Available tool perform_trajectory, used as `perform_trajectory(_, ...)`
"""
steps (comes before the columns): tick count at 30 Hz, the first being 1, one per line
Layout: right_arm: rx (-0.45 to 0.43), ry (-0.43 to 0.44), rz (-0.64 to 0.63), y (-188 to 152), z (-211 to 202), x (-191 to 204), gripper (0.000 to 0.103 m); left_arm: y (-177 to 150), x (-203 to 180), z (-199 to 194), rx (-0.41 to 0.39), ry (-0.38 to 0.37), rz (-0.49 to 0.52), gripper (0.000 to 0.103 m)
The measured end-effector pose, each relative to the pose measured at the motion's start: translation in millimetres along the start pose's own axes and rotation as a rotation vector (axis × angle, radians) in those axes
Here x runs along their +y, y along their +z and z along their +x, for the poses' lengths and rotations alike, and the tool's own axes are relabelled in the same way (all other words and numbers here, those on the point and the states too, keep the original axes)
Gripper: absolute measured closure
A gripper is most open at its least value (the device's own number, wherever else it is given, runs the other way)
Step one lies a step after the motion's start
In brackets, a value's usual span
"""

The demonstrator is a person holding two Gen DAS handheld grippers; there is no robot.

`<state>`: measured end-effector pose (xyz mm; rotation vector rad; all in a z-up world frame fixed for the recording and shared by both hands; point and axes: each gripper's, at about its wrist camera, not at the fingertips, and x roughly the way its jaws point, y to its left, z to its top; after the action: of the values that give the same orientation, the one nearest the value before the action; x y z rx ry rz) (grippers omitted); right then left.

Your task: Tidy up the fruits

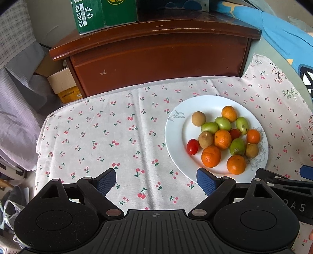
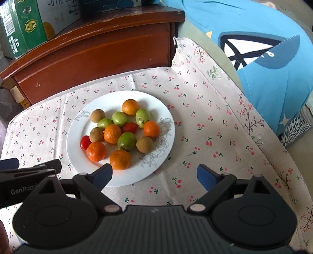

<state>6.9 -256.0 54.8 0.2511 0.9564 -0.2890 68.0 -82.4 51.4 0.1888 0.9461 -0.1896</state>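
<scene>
A white plate point(image 1: 176, 136) point(image 2: 78, 136) on a cherry-print cloth holds a pile of small fruit: several oranges point(image 1: 222, 139) point(image 2: 112, 134), several green jujubes point(image 1: 237, 146) point(image 2: 126, 140), brown longans point(image 1: 198, 118) point(image 2: 97, 115) and two red cherry tomatoes point(image 1: 192, 146) point(image 2: 84, 142). My left gripper point(image 1: 156, 180) is open and empty, above the cloth left of the plate. My right gripper point(image 2: 154, 175) is open and empty, at the plate's near right rim. Each gripper shows at the edge of the other's view.
A brown wooden cabinet point(image 1: 156, 56) point(image 2: 88, 48) stands behind the cloth with a green carton point(image 1: 97, 13) point(image 2: 21, 27) on top. A blue cushion point(image 2: 264, 48) lies at the right. Cardboard boxes point(image 1: 62, 84) and clothes sit at the left.
</scene>
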Motion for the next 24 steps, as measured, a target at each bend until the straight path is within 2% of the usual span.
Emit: perform_trajectory(24, -0.001, -0.027, -0.060, -1.6, 5.7, 7.0, 0.010, -3.9, 0.8, 4.1, 0.009, 0.045, 0.014, 0.012)
